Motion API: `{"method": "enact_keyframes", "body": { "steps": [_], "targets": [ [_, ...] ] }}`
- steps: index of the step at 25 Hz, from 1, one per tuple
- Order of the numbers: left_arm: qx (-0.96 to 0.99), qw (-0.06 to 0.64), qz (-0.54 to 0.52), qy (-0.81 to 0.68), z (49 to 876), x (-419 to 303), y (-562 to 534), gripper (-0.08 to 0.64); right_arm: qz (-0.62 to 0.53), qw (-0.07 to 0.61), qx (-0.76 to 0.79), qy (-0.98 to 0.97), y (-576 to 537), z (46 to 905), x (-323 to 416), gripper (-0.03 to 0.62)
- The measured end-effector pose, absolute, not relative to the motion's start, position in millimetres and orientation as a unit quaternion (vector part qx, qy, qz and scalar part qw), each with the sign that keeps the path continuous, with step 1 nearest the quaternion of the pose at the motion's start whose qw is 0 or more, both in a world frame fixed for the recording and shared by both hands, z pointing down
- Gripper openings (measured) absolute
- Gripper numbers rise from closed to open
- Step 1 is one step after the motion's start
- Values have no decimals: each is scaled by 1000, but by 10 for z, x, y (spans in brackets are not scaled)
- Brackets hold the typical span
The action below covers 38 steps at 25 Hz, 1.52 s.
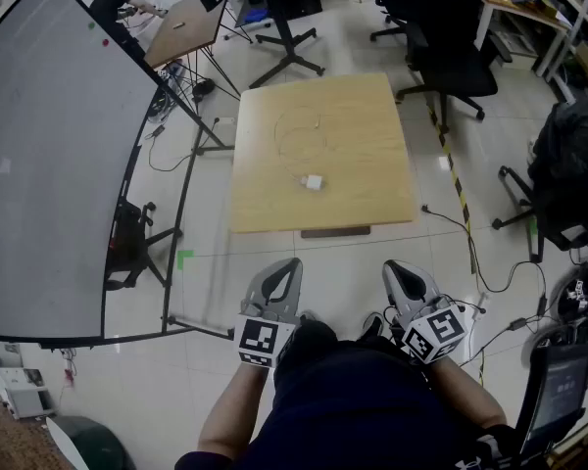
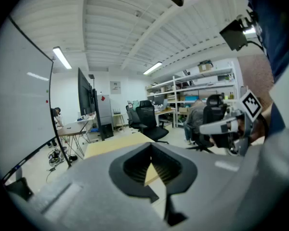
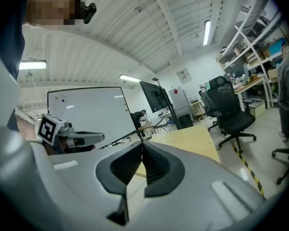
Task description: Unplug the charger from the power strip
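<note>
Left tool [image 1: 290,267] and right tool [image 1: 396,270] are both pinched shut and empty, held at the person's waist, well short of the table [image 1: 372,174]. Looks like the approach step, nothing gripped yet. Next: step in, open one tool, line up on the white charger [image 1: 314,181] near the table's front edge; cable [image 1: 296,137] loops behind it. Power strip too small to make out.
</note>
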State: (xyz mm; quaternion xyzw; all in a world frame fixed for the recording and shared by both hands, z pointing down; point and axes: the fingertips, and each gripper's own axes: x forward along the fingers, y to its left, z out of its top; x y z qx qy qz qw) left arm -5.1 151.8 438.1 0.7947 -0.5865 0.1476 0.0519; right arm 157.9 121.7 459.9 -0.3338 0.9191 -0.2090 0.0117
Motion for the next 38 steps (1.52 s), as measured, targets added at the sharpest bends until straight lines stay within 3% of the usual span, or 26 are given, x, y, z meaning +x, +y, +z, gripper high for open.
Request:
{"method": "enact_keyframes", "body": {
  "steps": [10, 17, 24, 31, 38],
  "targets": [
    [817, 59, 162, -550, 4687, -743, 802, 5, -198, -11, -369, 908, 737, 4617, 1267, 11],
    [853, 39, 224, -469, 5178, -1290, 78, 117, -172, -27, -421, 890, 226, 4409, 681, 11],
    [875, -7, 388, -289, 6161, -1024, -271, 229, -188, -62, -459, 866, 52, 4502, 528, 11],
    [851, -30, 487, -194, 6785, -659, -622, 247, -210, -54, -458, 862, -133, 4622, 642, 11],
    [819, 8, 561, -119, 7195, -578, -740, 256, -232, -35, -447, 863, -388, 4739, 932, 11]
  ]
}}
